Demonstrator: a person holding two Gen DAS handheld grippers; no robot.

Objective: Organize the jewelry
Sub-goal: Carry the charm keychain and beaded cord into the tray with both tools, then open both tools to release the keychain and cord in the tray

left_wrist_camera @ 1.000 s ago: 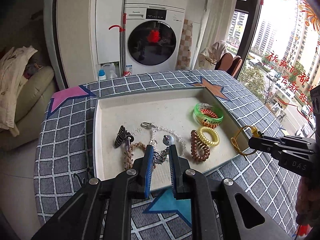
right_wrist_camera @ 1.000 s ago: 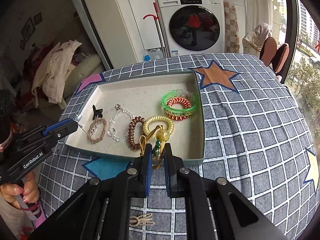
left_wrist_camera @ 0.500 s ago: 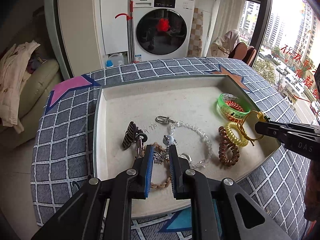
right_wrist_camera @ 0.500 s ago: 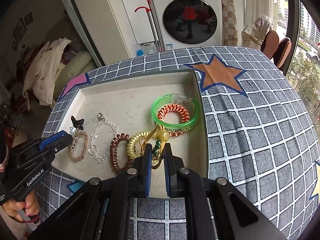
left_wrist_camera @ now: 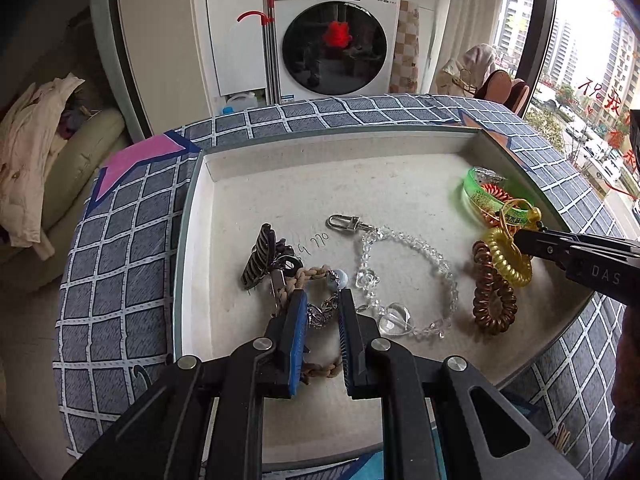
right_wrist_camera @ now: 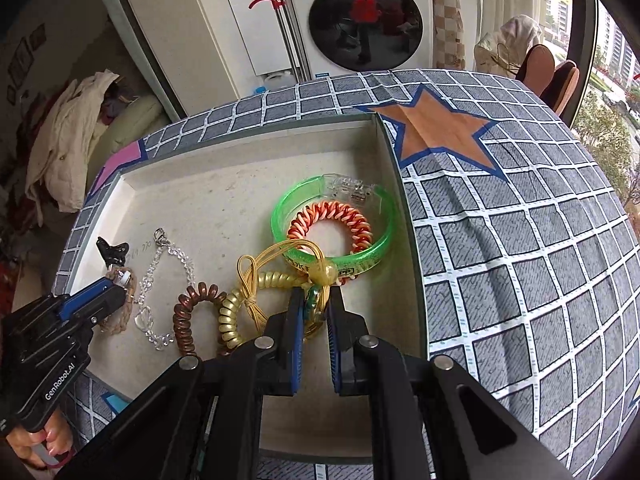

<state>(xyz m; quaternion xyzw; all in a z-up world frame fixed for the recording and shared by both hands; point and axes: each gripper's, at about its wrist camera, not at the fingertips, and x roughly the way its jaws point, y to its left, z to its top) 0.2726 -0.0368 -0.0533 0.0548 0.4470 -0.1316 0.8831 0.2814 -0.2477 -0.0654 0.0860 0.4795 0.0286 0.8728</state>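
Note:
A shallow beige tray (left_wrist_camera: pixel 280 184) (right_wrist_camera: pixel 192 184) holds the jewelry. My left gripper (left_wrist_camera: pixel 323 300) is shut on a silver charm chain (left_wrist_camera: pixel 320 312) over a braided tan bracelet (left_wrist_camera: pixel 304 276), beside a black hair claw (left_wrist_camera: pixel 260 256) and a clear bead bracelet (left_wrist_camera: pixel 404 280). My right gripper (right_wrist_camera: pixel 316 300) is shut on a yellow cord hair tie with a bead (right_wrist_camera: pixel 280 260) (left_wrist_camera: pixel 520 216), low over the yellow coil tie (right_wrist_camera: pixel 240 304). A brown coil tie (right_wrist_camera: pixel 186 316) lies to its left. A green bangle (right_wrist_camera: pixel 332 220) rings an orange coil tie (right_wrist_camera: pixel 332 224).
The tray sits on a table with a grey checked cloth (right_wrist_camera: pixel 520 240) with star patches. A small tan clip (left_wrist_camera: pixel 562 438) lies on the cloth near the tray's front right corner. A washing machine (left_wrist_camera: pixel 336 40) and a sofa with clothes (left_wrist_camera: pixel 40 152) stand behind.
Both grippers moved forward and lower into the tray with their items. The cord hair tie now hangs just above the yellow coil and green bangle; the charm chain is down on the braided bracelet.

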